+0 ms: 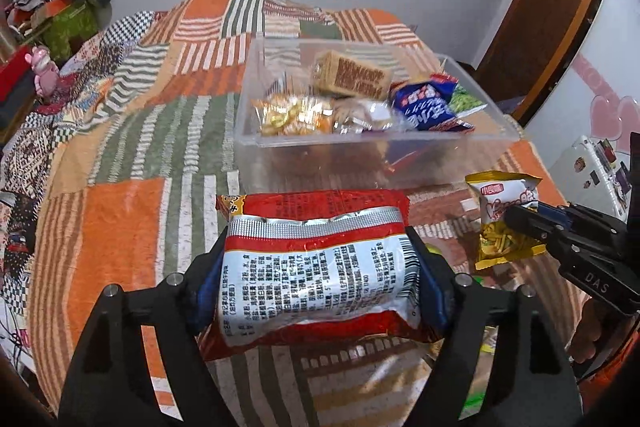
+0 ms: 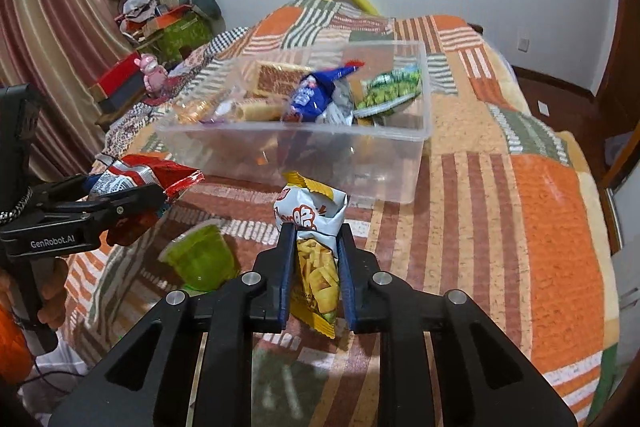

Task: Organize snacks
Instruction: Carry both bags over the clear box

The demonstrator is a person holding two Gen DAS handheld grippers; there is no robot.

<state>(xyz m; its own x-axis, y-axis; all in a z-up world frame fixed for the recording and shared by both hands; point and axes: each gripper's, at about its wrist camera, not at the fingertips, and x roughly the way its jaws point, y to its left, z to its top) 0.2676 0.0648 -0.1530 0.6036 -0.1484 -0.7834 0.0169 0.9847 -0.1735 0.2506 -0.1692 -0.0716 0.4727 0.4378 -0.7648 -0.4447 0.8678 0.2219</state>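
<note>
Several snacks already in the bin (image 1: 256, 141) at 12 o'clock; left gripper (image 1: 320, 281) pinches a red bag (image 1: 320, 267); right gripper (image 2: 316, 267) pinches a yellow bag (image 2: 314, 267); green cup (image 2: 198, 261) remains at 9 o'clock.

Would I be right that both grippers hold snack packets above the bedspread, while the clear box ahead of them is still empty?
Not quite: the clear box already holds several snacks, as the right wrist view shows. The rest stands: the left gripper grips a red packet and the right gripper a yellow packet, above the bedspread.
</note>
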